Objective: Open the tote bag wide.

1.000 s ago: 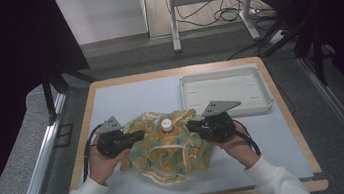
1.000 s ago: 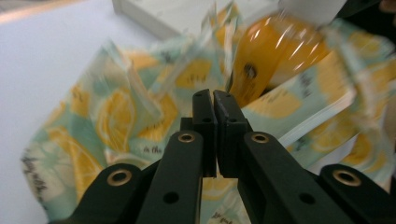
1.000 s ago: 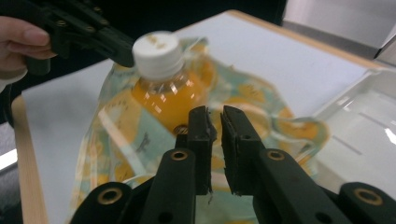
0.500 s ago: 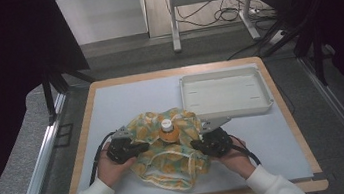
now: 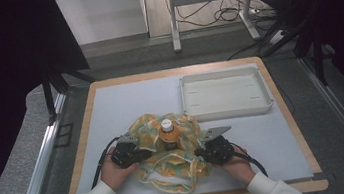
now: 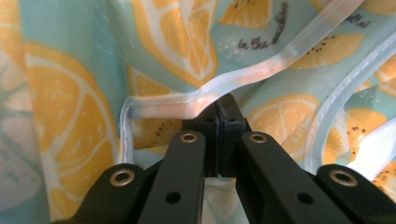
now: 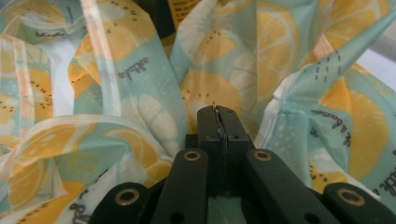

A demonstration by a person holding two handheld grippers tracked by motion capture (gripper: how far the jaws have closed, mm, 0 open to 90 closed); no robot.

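Note:
A cloth bag (image 5: 167,153) printed with orange slices on pale teal lies slumped on the grey table mat (image 5: 120,104). An orange bottle with a white cap (image 5: 167,128) stands upright inside it. My left gripper (image 5: 140,155) is at the bag's left edge, and in the left gripper view it (image 6: 219,105) is shut on the bag's white hem (image 6: 261,70). My right gripper (image 5: 200,153) is at the bag's right edge. In the right gripper view its jaws (image 7: 218,114) are pressed together on a thin fold of the bag (image 7: 224,70).
An empty white tray (image 5: 225,95) sits at the back right of the mat, clear of the bag. The wooden table edge (image 5: 283,112) frames the mat. Bare mat lies to the left and behind the bag. Metal frame legs and cables stand on the floor beyond.
Both hands have come down and toward the table's front edge with the bag's edges. The bag has sunk and spread lower around the bottle.

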